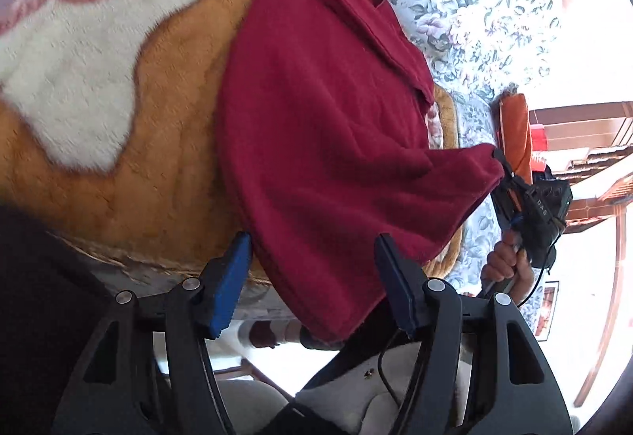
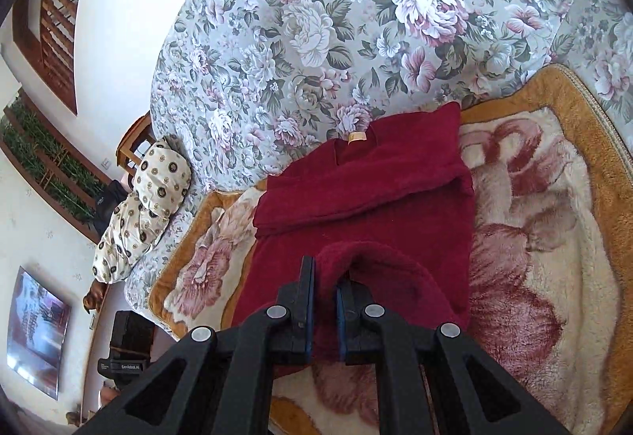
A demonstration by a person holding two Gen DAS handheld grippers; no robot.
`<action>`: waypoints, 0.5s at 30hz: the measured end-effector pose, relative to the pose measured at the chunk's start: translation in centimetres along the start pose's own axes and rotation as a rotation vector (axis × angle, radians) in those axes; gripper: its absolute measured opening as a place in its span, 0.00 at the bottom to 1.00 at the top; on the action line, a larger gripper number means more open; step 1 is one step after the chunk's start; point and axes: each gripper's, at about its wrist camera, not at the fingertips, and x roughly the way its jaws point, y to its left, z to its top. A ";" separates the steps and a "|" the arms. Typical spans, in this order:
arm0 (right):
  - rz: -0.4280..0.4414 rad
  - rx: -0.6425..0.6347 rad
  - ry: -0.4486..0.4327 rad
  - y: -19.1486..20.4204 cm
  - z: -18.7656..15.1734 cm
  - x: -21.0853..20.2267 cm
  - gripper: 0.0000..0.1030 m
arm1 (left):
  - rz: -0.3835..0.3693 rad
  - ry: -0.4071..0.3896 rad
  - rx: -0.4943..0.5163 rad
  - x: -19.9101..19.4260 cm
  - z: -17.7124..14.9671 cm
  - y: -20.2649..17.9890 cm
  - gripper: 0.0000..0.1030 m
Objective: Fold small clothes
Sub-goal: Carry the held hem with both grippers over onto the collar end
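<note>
A dark red fleece garment (image 1: 324,118) lies on a plush blanket, its collar with a pale label (image 2: 358,136) at the far end. My left gripper (image 1: 312,237) stands open, its blue pads either side of the garment's near hem without pressing on it. My right gripper (image 2: 326,277) is shut on a raised fold of the same garment (image 2: 368,190). In the left wrist view the right gripper (image 1: 502,162) pinches a corner and pulls it up to the right, with a person's hand (image 1: 506,265) on its handle.
The plush blanket (image 2: 554,197) is orange-edged with white and pink flowers and lies on a floral bed sheet (image 2: 316,19). A patterned pillow (image 2: 146,197) sits at the bed's left edge. An orange cloth (image 1: 514,134) lies beyond the right gripper. A black device (image 2: 126,340) sits on the floor.
</note>
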 end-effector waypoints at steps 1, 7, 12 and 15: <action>0.000 0.001 0.000 -0.1 0.0 0.0 0.08 | -0.015 0.008 -0.016 0.4 -0.1 0.1 0.61; -0.005 0.002 -0.003 -0.7 -0.1 -0.5 0.08 | -0.006 -0.001 -0.047 1.0 -0.8 0.7 0.61; -0.004 -0.017 0.003 -0.6 -0.2 -0.7 0.08 | -0.040 -0.026 -0.094 1.6 -0.5 1.0 0.61; -0.004 -0.011 0.001 -0.6 -0.2 -0.8 0.08 | -0.031 -0.022 -0.002 2.1 -0.7 -0.8 0.57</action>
